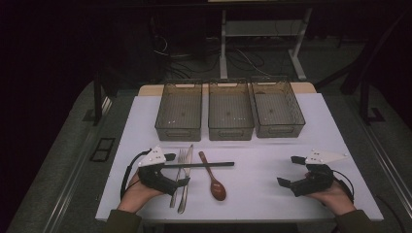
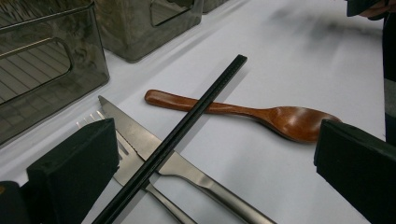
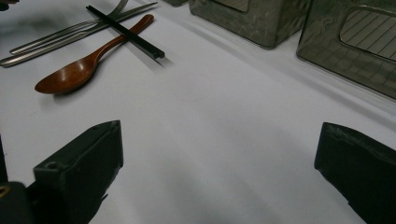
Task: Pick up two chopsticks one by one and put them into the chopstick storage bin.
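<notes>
Three grey bins point(image 1: 230, 116) sit at twelve o'clock. Between the spread, empty jaws of the left gripper point(image 1: 176, 170) at eight lie one fork point(image 1: 178, 178), one knife point(image 1: 185, 179), one chopstick point(image 1: 199, 165) crossing one wooden spoon point(image 1: 214, 177). The right gripper point(image 1: 290, 171) at four is spread, empty.

- The left gripper point(image 1: 178, 169) rests at the near left of the flat white table point(image 1: 272, 145), jaws wide apart around the cutlery.
- A steel fork point(image 1: 179, 167) and a steel table knife point(image 1: 186, 180) lie side by side between its jaws.
- A long black chopstick point(image 1: 204, 165) lies across both.
- A brown wooden spoon point(image 1: 214, 178) lies just right of the gripper, under the chopstick.
- Three clear plastic bins point(image 1: 229, 116) stand in a row beyond.
- The right gripper point(image 1: 290, 170) rests well apart to the right, jaws wide apart over bare table.
</notes>
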A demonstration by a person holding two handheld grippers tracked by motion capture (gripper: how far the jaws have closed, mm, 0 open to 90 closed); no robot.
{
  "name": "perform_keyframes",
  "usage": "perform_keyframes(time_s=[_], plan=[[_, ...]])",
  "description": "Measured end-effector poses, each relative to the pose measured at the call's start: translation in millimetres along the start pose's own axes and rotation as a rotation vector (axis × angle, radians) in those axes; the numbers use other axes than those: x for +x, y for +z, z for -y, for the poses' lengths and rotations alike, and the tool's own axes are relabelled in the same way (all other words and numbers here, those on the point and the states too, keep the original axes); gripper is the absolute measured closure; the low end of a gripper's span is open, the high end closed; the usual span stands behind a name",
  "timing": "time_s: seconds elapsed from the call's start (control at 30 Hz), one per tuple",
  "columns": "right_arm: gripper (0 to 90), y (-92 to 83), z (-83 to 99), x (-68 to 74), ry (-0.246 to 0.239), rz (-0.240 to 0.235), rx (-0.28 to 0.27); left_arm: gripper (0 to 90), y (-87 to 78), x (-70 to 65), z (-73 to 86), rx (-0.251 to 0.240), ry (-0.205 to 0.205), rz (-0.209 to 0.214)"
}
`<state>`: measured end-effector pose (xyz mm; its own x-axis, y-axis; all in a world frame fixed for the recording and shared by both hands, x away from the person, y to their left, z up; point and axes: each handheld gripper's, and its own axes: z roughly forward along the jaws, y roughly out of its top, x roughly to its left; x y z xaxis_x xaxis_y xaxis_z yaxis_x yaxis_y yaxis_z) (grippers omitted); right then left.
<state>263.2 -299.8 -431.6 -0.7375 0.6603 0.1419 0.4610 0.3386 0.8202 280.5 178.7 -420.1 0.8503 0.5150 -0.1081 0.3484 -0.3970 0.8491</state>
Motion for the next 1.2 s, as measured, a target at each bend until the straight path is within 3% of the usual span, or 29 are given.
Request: perform_keyframes(time_s=[0.27,0.93,1.2], plan=[[0.7,-0.2,0.1,0.2,0.001,0.003,-0.004,0.0,3.9,2.8,-6.2,0.000,0.009,0.007],[0.7,-0.3,0.2,-0.8,0.007,0.011,-0.014,15.3,21.9,13.3,-23.5,-0.001,0.032,0.039],[0.7,0.0,0.1,-0.8,0.011,0.013,-0.012,27.0,38.3,18.6,-30.3,0.025,0.053,0.074]])
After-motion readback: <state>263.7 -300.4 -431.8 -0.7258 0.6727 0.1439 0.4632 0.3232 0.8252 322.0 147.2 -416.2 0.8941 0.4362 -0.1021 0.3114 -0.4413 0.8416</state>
